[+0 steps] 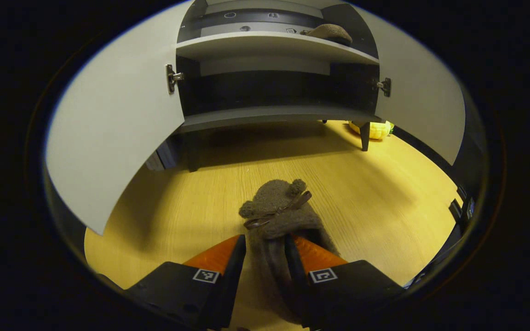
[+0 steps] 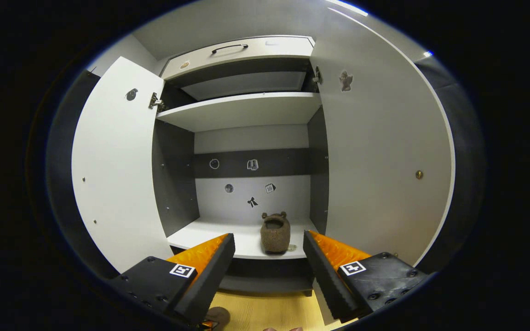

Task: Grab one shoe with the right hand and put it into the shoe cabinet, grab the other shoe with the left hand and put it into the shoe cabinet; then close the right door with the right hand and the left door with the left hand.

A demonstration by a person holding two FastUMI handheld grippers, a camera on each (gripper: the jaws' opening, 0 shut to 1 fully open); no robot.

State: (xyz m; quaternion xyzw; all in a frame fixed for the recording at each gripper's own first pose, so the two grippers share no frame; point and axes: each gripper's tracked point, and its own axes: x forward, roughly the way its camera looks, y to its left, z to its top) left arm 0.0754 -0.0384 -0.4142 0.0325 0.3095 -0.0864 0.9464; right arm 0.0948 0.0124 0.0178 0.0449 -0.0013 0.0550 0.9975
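A brown fuzzy shoe (image 1: 278, 202) with a small bow lies on the wooden floor (image 1: 361, 193) in front of the shoe cabinet (image 1: 269, 112). My left gripper (image 1: 265, 240) is shut on its heel end, the fabric pinched between both fingers. The other brown shoe (image 2: 275, 233) stands on the cabinet's white shelf (image 2: 210, 236), toward the right side; in the left gripper view this shoe (image 1: 330, 33) shows on the upper shelf. My right gripper (image 2: 268, 235) hangs open in front of that shelf, apart from the shoe, holding nothing. Both cabinet doors stand wide open.
The left door (image 2: 118, 174) and right door (image 2: 384, 161) flank the opening. A lower shelf (image 1: 265, 92) is dark and bare. A drawer with a handle (image 2: 230, 46) tops the cabinet. A yellow object (image 1: 376, 129) sits beside the cabinet's right leg (image 1: 365, 137).
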